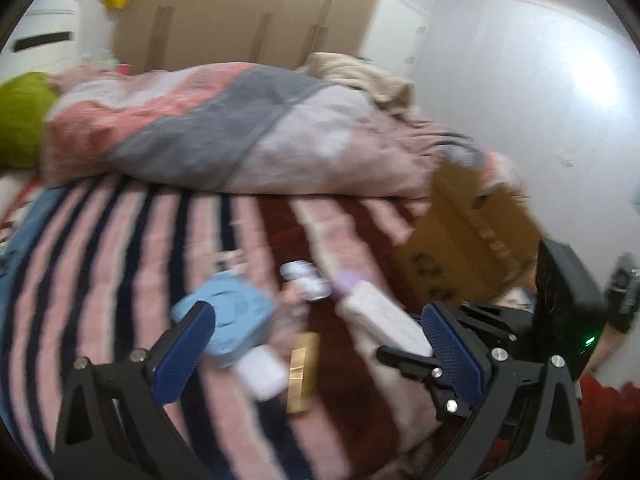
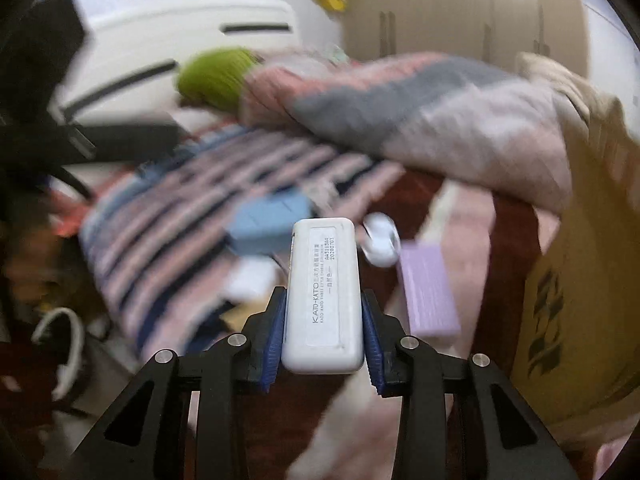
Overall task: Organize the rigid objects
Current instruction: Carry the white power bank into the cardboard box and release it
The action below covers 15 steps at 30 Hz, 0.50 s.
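My right gripper (image 2: 323,332) is shut on a white oblong case (image 2: 323,292) printed KATO-KATO, held above the bed; the case also shows in the left wrist view (image 1: 382,318), gripped by the other gripper's black fingers. My left gripper (image 1: 320,340) is open and empty above the striped bedspread (image 1: 120,240). Below it lie a light blue box (image 1: 236,316), a small white box (image 1: 262,372), a gold bar-shaped item (image 1: 302,372) and a white round item (image 1: 306,280). A lilac box (image 2: 428,292) lies right of the case.
A cardboard box stands at the bed's right side (image 1: 476,236) (image 2: 580,300). A bunched pink and grey quilt (image 1: 240,128) covers the far half of the bed. A green pillow (image 1: 20,120) lies far left. Wardrobe doors (image 1: 248,12) stand behind.
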Available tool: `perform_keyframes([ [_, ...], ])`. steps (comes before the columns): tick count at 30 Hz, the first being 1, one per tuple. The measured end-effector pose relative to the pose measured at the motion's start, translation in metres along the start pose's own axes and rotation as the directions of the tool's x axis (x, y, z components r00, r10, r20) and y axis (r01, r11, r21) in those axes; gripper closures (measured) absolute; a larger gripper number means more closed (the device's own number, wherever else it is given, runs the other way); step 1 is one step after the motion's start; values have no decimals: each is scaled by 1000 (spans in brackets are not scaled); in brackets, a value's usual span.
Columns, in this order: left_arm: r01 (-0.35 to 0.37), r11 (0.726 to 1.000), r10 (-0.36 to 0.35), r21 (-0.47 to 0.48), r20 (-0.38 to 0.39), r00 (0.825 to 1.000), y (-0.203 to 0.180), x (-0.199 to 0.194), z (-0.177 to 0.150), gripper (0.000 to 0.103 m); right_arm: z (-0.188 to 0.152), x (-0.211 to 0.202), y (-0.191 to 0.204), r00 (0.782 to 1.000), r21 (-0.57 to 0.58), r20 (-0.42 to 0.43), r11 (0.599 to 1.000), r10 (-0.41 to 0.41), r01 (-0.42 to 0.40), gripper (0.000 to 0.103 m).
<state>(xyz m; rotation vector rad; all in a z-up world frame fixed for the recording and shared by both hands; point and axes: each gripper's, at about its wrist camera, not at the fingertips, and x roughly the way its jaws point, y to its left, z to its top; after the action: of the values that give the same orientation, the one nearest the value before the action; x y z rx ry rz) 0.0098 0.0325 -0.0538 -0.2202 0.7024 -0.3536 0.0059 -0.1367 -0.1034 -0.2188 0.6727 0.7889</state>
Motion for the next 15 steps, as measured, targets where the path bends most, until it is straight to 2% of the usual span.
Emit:
perform_keyframes([
  [3, 110, 993, -110, 31, 13, 994, -19, 1, 20, 8, 31, -30, 0, 996, -29, 62, 997, 69, -67, 72],
  [5, 163, 985, -164, 64, 9, 986, -36, 4, 35, 20, 45, -43, -4, 992, -29, 89, 996, 86, -84, 72],
  [6, 184, 980, -184, 80, 0, 983, -46, 8, 44, 24, 51, -51, -8, 991, -23, 104, 996, 89, -87, 72],
  [8, 224, 970, -223, 93, -16, 975, -62, 16, 58, 40, 60, -68, -20, 987, -9, 136, 997, 83, -83, 72],
  [9, 254, 963, -254, 94, -17, 967, -69, 20, 65, 44, 62, -75, -26, 987, -3, 143, 998, 70, -70, 72],
  [11, 314, 943, -313, 112, -32, 949, -89, 30, 78, 59, 64, -91, -45, 987, 15, 157, 999, 35, -37, 72],
  [15, 348, 923, -339, 165, -82, 937, -132, 59, 95, 59, 58, -114, -84, 988, 81, 153, 997, -12, 0, 72],
])
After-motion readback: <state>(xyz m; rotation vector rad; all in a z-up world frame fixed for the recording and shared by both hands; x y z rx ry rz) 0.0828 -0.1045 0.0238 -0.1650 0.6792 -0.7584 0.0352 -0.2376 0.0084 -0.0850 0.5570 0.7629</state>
